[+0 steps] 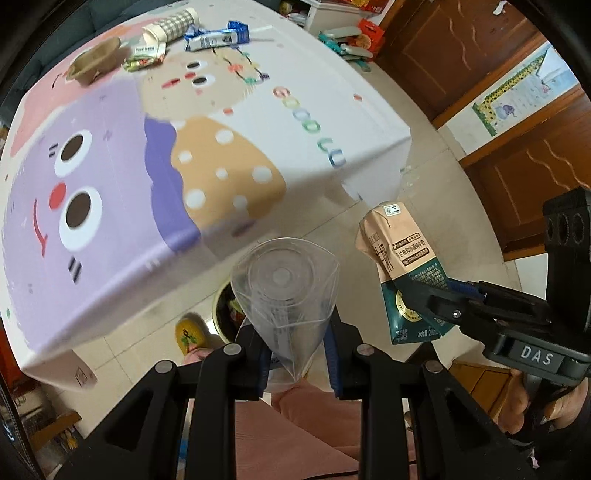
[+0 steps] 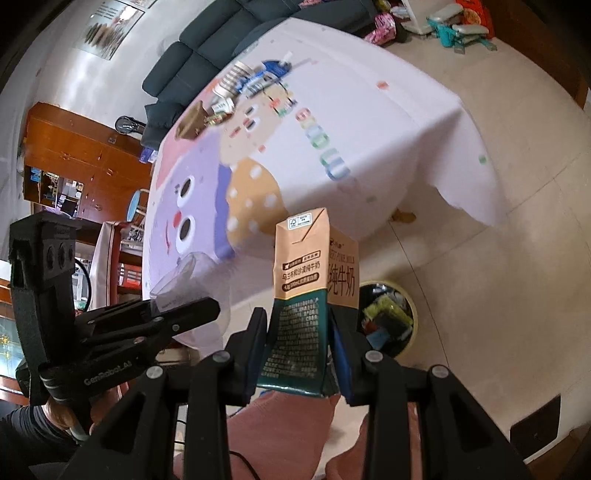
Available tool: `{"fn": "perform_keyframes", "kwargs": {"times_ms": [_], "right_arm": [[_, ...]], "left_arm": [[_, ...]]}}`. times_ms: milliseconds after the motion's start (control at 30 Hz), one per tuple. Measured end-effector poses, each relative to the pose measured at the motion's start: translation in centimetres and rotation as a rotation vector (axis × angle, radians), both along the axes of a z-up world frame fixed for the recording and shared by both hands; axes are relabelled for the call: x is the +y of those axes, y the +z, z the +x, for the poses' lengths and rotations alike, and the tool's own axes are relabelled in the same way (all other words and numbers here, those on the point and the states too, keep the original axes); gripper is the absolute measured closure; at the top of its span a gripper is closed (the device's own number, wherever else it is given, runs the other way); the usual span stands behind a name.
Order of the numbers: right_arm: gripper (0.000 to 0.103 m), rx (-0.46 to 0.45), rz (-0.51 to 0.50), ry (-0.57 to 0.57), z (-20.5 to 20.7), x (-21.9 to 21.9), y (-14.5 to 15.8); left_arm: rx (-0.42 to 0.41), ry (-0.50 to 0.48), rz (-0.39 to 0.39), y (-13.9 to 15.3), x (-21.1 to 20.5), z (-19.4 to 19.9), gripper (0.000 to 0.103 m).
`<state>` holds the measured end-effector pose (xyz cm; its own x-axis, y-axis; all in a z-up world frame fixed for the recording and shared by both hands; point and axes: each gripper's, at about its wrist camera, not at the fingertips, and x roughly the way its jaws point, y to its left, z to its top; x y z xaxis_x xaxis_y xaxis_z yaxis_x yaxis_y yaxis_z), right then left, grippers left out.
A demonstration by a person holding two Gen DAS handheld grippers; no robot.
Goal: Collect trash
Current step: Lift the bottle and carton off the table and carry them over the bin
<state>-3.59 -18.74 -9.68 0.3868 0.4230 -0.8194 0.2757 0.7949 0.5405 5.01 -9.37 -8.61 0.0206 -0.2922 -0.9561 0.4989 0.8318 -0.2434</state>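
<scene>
My left gripper (image 1: 295,350) is shut on a clear plastic cup (image 1: 286,291), squeezed flat near its base, mouth facing the camera. It hangs off the table's near edge, above a round trash bin (image 1: 226,314) on the floor. My right gripper (image 2: 299,343) is shut on a tan and green milk carton (image 2: 306,291), held upright. The same carton (image 1: 400,266) shows in the left wrist view to the right of the cup, and the bin (image 2: 388,317) lies just right of the carton in the right wrist view. The left gripper (image 2: 177,314) with the cup (image 2: 184,277) appears at lower left.
The table with a cartoon cloth (image 1: 110,166) still holds a paper bowl (image 1: 94,62), wrappers (image 1: 146,55), a checked cup (image 1: 173,24) and a small carton (image 1: 212,38) at its far end. A yellow slipper (image 1: 190,332) lies by the bin. Wooden cabinets (image 1: 535,166) stand right. Pink trouser legs (image 1: 280,424) are below.
</scene>
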Motion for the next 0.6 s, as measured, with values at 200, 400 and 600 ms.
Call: {"fn": "perform_keyframes", "kwargs": {"times_ms": [200, 400, 600], "right_arm": [[0.069, 0.061, 0.029, 0.012, -1.9, -0.3, -3.3], [0.07, 0.166, 0.064, -0.008, -3.0, 0.6, -8.7], [0.069, 0.276, 0.058, -0.01, -3.1, 2.3, -16.2]], "left_arm": [[0.021, 0.009, 0.04, -2.1, -0.2, -2.1, 0.08], [0.062, 0.018, 0.059, -6.3, 0.2, -3.6, 0.08], [0.114, 0.046, 0.056, -13.5, 0.9, -4.0, 0.08]]}}
